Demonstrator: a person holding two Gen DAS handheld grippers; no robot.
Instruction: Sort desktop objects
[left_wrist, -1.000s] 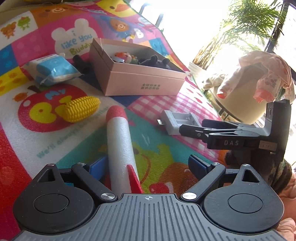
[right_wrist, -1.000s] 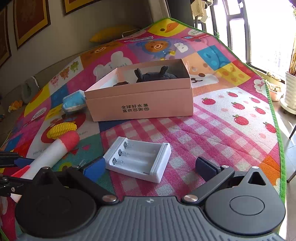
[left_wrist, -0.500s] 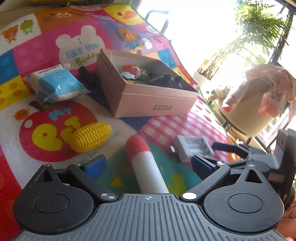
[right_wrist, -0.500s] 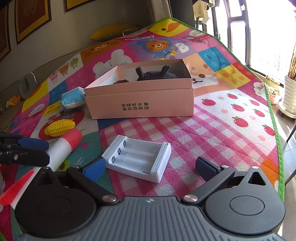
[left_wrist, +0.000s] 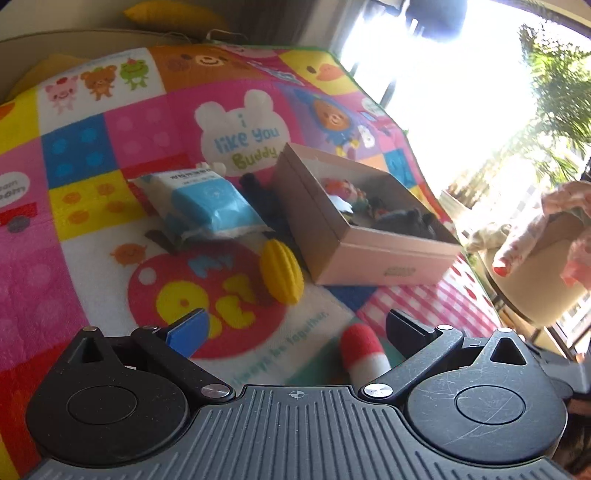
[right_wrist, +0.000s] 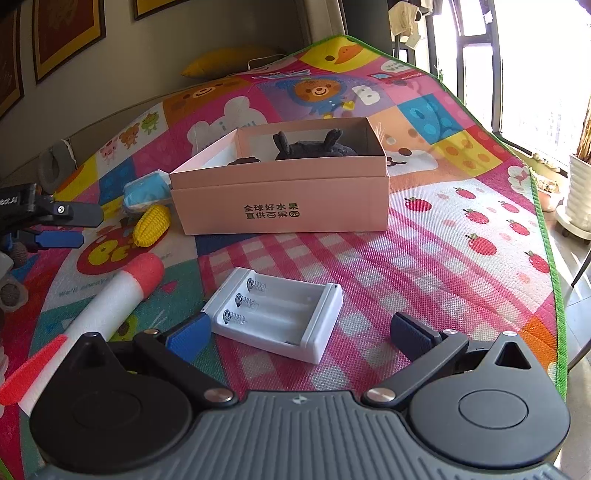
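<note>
1. Left gripper (left_wrist: 295, 325): jaws spread wide, nothing between the pads; they've just been opening the last bit. It hangs over the colourful cartoon-print play mat (left_wrist: 110, 147), touching no object.
2. Just below/in front of the left jaws lies the white foam rocket w/ red nose and red fins (left_wrist: 364, 356); only its red tip and a bit of white body show in the left wrist view, near the right-hand finger. It lies flat on the mat, not gripped.
3. Right wrist view shows the same rocket (right_wrist: 110, 295) full length, nose pointing toward the box, a red fin at lower left.
4. Right gripper (right_wrist: 299, 332): jaws wide open, empty. The white plastic 3-slot battery holder w/ metal springs (right_wrist: 275, 314) lies on the pink-check part of the mat between the two fingers and a little ahead; the blue pad on the left is just beside its near corner, contact can't be told. Other pad is apart from it.
5. Open pink cardboard box w/ black printed characters on its front (right_wrist: 280, 199) sits mid-mat. Inside: a dark grey plush toy (right_wrist: 314, 147), plus a small colourful toy (left_wrist: 343, 190) seen from the left wrist view.
6. Yellow toy corn cob (left_wrist: 282, 271) lies just beside the box's left end, on the red apple print.
7. Blue-and-white pack of wipes (left_wrist: 207, 201) is behind the corn, near the box's far left corner.
8. Left gripper's fingers also show at the left edge of the right wrist view (right_wrist: 59, 225), above the mat, apart from the corn.
</note>
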